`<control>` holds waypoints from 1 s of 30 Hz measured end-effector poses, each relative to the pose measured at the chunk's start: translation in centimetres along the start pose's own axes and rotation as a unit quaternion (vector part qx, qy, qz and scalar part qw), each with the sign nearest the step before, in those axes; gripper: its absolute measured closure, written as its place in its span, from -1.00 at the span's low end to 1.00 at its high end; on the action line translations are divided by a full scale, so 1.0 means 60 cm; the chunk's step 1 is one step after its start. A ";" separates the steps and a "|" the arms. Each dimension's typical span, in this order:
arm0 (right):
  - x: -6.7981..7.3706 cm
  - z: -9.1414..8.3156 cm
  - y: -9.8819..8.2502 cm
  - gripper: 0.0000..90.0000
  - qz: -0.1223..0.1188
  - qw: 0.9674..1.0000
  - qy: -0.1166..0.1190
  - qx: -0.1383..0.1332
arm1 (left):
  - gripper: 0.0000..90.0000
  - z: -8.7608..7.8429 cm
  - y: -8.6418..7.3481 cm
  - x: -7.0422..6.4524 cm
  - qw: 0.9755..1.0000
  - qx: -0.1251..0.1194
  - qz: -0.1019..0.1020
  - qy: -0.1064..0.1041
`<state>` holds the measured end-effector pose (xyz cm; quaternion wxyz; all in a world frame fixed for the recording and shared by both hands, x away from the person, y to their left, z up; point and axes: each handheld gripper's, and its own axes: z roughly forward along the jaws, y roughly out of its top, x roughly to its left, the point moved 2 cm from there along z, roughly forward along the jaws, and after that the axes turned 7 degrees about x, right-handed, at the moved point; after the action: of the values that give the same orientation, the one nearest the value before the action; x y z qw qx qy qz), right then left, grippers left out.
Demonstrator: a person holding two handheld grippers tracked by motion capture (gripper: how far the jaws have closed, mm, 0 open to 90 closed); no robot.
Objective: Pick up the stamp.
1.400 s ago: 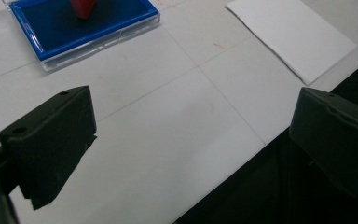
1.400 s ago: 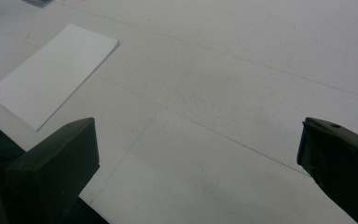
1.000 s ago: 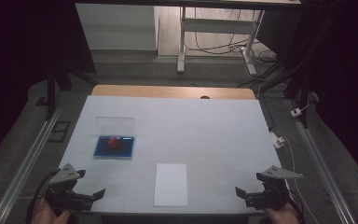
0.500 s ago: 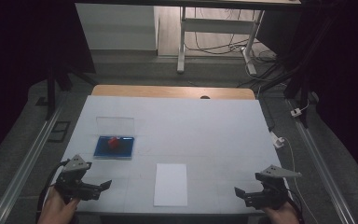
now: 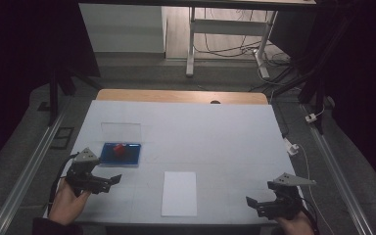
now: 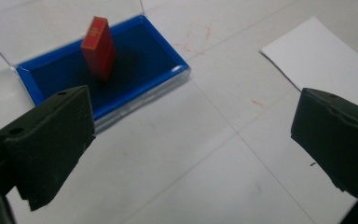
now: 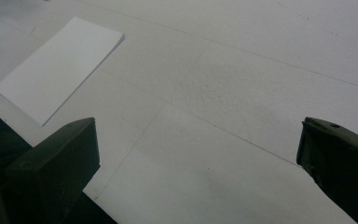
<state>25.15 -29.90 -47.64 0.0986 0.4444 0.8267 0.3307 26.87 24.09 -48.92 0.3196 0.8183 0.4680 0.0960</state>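
High view. Item: white table top point(image 5: 215, 137), wooden strip along its far edge, metal rails down both sides, dark floor around. Beyond it, a white desk frame and loose cables on the floor; the room is dim. On the table: a blue tray point(image 5: 121, 153) at left carrying a small red block point(image 5: 119, 149), a clear lid point(image 5: 121, 131) lying flat just behind the tray, and a white sheet of paper point(image 5: 179, 193) near the front edge. Left gripper point(image 5: 108, 180) is held near the tray's front side, pointing across the table; right gripper point(image 5: 254, 204) sits low at the front right corner, well apart from everything.

Left gripper view. Jaws spread wide, nothing between them. The red block stands tilted in the blue tray, some gold marking on its top face, too small to read. Judgement: the step in hand looks like a reach for the block; it would go best with the jaws squared to the block's broad faces and lowered clear of the tray rim, since the lean may tip it.

Right gripper view. Jaws likewise wide apart and empty, above bare table; the paper lies off to the left.
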 end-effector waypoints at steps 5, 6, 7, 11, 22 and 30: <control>0.000 0.000 0.000 -1.00 -0.001 1.000 0.002 0.001 | -1.00 0.009 0.014 0.014 1.000 0.000 -0.002 0.009; 0.000 0.000 0.000 -1.00 -0.002 1.000 0.002 0.001 | -1.00 0.010 0.016 0.017 1.000 -0.001 -0.001 0.009; 0.000 0.000 0.000 -1.00 -0.003 1.000 0.001 0.002 | -1.00 0.012 0.018 0.020 1.000 -0.001 -0.001 0.009; 0.000 0.001 0.000 -1.00 -0.005 1.000 0.002 0.003 | -1.00 0.018 0.029 0.034 1.000 -0.001 0.004 0.007; 0.001 0.002 0.000 -1.00 -0.005 1.000 0.004 0.006 | -1.00 0.039 0.054 0.065 1.000 0.013 0.023 0.014; 0.000 0.003 0.001 -1.00 -0.002 1.000 0.007 0.008 | -1.00 0.062 0.065 0.094 0.999 0.026 0.028 0.018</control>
<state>25.24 -29.80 -47.74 0.0904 0.4411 0.8309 0.3269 34.40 25.74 -50.21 0.2867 0.8372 0.4531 0.1072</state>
